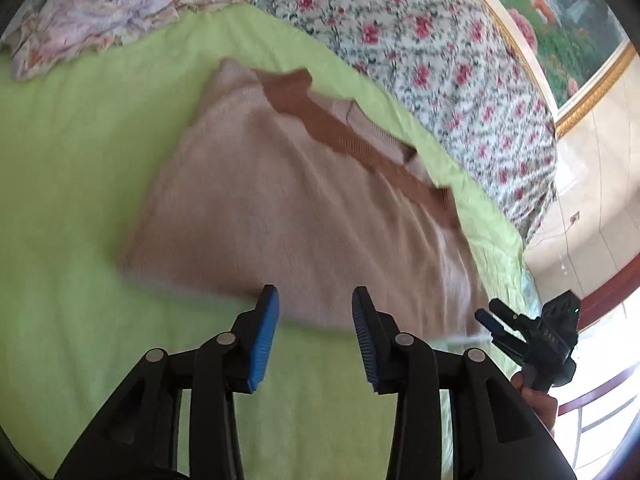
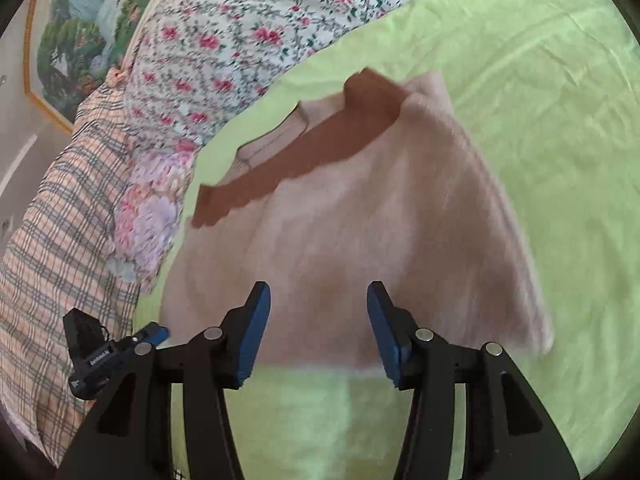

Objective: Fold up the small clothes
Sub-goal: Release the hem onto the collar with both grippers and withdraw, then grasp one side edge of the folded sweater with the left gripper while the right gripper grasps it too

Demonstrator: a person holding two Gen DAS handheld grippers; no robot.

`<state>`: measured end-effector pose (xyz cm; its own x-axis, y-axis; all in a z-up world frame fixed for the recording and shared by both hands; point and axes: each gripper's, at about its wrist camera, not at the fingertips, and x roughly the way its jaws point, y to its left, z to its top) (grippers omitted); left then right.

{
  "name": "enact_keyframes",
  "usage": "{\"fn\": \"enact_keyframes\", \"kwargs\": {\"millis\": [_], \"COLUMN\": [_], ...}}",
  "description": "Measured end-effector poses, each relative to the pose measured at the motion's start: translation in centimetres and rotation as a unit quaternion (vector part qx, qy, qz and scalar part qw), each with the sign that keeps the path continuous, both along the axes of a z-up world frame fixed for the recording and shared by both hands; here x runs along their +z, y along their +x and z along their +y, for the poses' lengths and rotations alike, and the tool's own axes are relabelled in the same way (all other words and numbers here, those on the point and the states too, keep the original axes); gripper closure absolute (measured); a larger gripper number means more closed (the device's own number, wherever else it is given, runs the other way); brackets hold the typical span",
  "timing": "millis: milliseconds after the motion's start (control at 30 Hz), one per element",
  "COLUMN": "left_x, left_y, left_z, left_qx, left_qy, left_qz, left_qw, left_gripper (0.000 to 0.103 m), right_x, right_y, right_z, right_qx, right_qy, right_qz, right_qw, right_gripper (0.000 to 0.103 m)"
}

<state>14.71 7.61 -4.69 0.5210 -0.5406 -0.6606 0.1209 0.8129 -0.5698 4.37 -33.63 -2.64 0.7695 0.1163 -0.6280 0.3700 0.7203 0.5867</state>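
A folded pale pink garment (image 1: pixel 288 208) with a brown ribbed band (image 1: pixel 360 148) lies flat on the green sheet (image 1: pixel 72 184). It also shows in the right wrist view (image 2: pixel 360 240), brown band (image 2: pixel 304 160) at its far edge. My left gripper (image 1: pixel 316 296) is open and empty, just above the garment's near edge. My right gripper (image 2: pixel 318 292) is open and empty, over the garment's near edge. The right gripper also shows in the left wrist view (image 1: pixel 516 328), and the left gripper in the right wrist view (image 2: pixel 120 344).
A floral quilt (image 1: pixel 420 48) lies bunched behind the garment. A purple-flowered cloth (image 1: pixel 100 4) sits at the far left. A checked cloth (image 2: pixel 52 216) lies at the left. A framed picture (image 2: pixel 80 20) hangs on the wall. The bed edge and floor (image 1: pixel 592 208) are to the right.
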Motion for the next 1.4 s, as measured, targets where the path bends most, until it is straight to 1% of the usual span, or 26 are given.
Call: {"fn": "enact_keyframes", "kwargs": {"millis": [67, 133, 233, 367, 467, 600, 733, 933, 1033, 1100, 1133, 1167, 1200, 1233, 1333, 1400], "left_x": [-0.9, -2.1, -3.0, -3.2, -3.3, -3.3, -3.4, -3.0, -2.8, -2.7, -2.7, -2.5, -2.0, -1.4, 1.5, 3.3], "left_y": [-1.9, -3.2, -3.9, -3.0, -1.1, 1.5, 4.0, 6.5, 7.7, 8.3, 8.6, 8.7, 8.8, 8.6, 8.1, 7.8], "left_z": [-0.2, 0.2, 0.7, 0.9, 0.9, 1.0, 1.7, 2.3, 2.7, 2.9, 3.1, 3.2, 3.1, 2.9, 0.9, -0.9], "left_qx": [0.006, 0.019, 0.029, 0.053, 0.075, 0.103, 0.130, 0.155, 0.159, 0.160, 0.156, 0.155, 0.153, 0.150, 0.124, 0.100], "left_qy": [-0.012, -0.038, -0.065, -0.093, -0.108, -0.114, -0.123, -0.096, -0.085, -0.078, -0.081, -0.082, -0.078, -0.072, -0.035, -0.023], "left_qz": [0.008, 0.024, 0.039, 0.035, 0.035, 0.029, 0.033, 0.027, 0.023, 0.019, 0.018, 0.015, 0.007, -0.001, -0.042, -0.062], "left_qw": [0.9999, 0.9988, 0.9967, 0.9936, 0.9906, 0.9877, 0.9833, 0.9829, 0.9833, 0.9838, 0.9842, 0.9844, 0.9851, 0.9861, 0.9908, 0.9928], "left_gripper": [0.058, 0.055, 0.051, 0.043, 0.036, 0.035, 0.035, 0.035, 0.045, 0.079, 0.081, 0.085, 0.088, 0.089, 0.091, 0.092], "right_x": [-0.3, -0.4, -0.7, -0.7, -0.6, -0.2, 0.0, 0.0, 0.0, 0.1, 0.2, 0.4, 0.6, 0.9, 1.6, 1.9], "right_y": [-1.2, -1.7, -2.2, -2.5, -2.5, -2.2, -1.8, -0.7, -0.2, -0.1, 0.2, 0.5, 0.7, 1.0, 2.0, 2.7], "right_z": [1.7, 2.8, 4.3, 5.1, 5.1, 4.6, 3.5, 1.8, 1.2, 1.1, 0.8, 0.5, 0.1, -0.3, -2.1, -3.3], "right_qx": [0.012, 0.023, 0.039, 0.044, 0.044, 0.039, 0.031, 0.025, 0.025, 0.026, 0.030, 0.033, 0.036, 0.039, 0.048, 0.055], "right_qy": [0.004, 0.007, 0.004, 0.005, 0.004, 0.002, 0.000, 0.003, 0.006, 0.003, 0.000, -0.002, -0.002, -0.001, 0.013, 0.033], "right_qz": [-0.003, -0.004, 0.004, 0.005, 0.004, 0.003, 0.003, 0.003, 0.001, 0.001, 0.000, -0.002, -0.004, -0.008, -0.015, -0.020], "right_qw": [1.000, 1.000, 0.999, 0.999, 0.999, 0.999, 1.000, 1.000, 1.000, 1.000, 1.000, 0.999, 0.999, 0.999, 0.999, 0.998], "right_gripper": [0.050, 0.048, 0.047, 0.046, 0.045, 0.045, 0.044, 0.043, 0.043, 0.043, 0.043, 0.043, 0.043, 0.043, 0.043, 0.043]}}
